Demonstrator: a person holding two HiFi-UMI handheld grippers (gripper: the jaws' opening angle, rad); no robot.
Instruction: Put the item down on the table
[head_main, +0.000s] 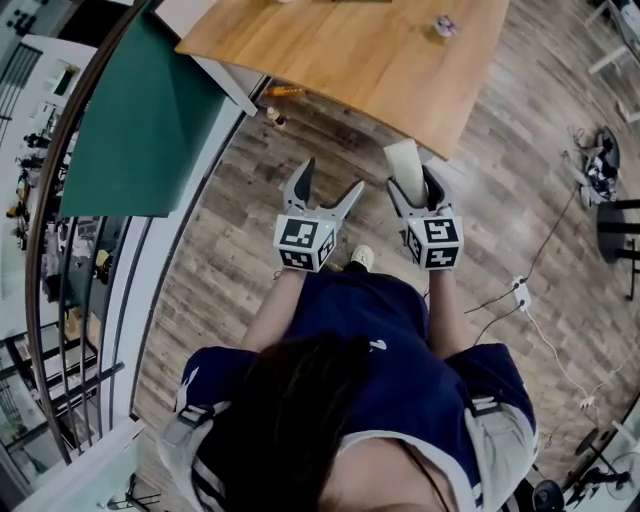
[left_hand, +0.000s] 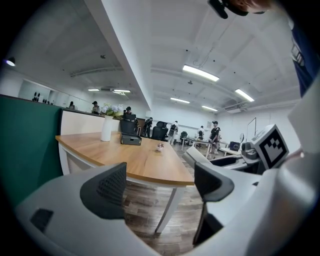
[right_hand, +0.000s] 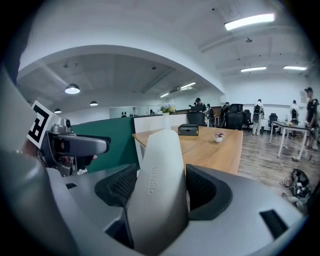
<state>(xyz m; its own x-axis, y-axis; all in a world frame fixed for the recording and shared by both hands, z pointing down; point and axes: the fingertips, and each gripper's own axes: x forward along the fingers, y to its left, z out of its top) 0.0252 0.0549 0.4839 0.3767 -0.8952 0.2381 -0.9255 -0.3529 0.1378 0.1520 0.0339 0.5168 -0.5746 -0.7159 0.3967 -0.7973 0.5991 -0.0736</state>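
A pale, flattish white item (head_main: 406, 162) (right_hand: 156, 180) with faint raised lettering stands up between the jaws of my right gripper (head_main: 417, 186) (right_hand: 162, 191), which is shut on it. The gripper holds it in the air over the wooden floor, just short of the near edge of the wooden table (head_main: 350, 50) (right_hand: 212, 150). To its left, my left gripper (head_main: 333, 178) (left_hand: 160, 187) hangs open with nothing between its pads, pointing at the same table (left_hand: 135, 160).
A small flower pot (head_main: 445, 26) (left_hand: 159, 147), a black box (left_hand: 130, 139) and a white vase (left_hand: 106, 128) are on the table. A green partition (head_main: 150, 110) stands to the left. Cables and a power strip (head_main: 518, 292) lie on the floor at right. People stand far off.
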